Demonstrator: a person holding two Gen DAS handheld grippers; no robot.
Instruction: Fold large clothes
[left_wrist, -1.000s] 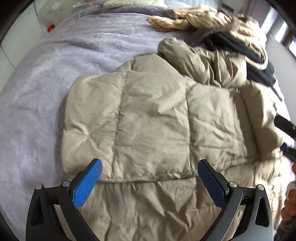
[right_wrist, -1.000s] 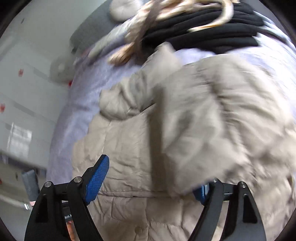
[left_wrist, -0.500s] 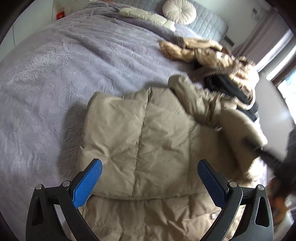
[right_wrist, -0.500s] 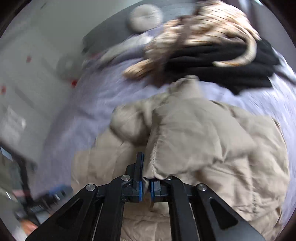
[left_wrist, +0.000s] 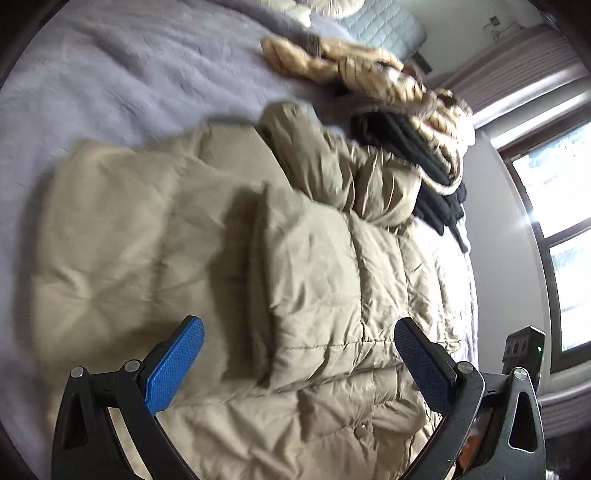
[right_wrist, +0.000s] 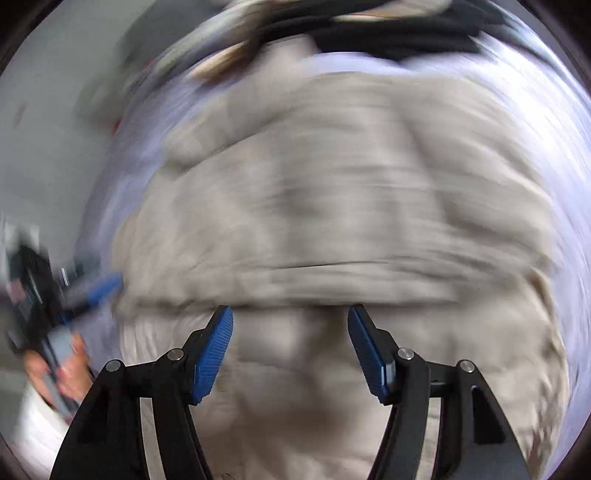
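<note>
Beige puffer jacket (left_wrist: 314, 266) lay on the grey bedspread (left_wrist: 110, 81), right panel folded over, its edge running down the middle. Left gripper (left_wrist: 299, 354) hovered over the hem, jaws wide, empty. Right gripper (right_wrist: 290, 347) had just been opening, nothing between the pads. Bare bedspread left; clothes pile (left_wrist: 406, 122) beyond the collar.

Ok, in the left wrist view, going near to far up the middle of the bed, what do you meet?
Left claw → beige puffer jacket → black garment → tan knitted garment → grey quilted headboard.
</note>
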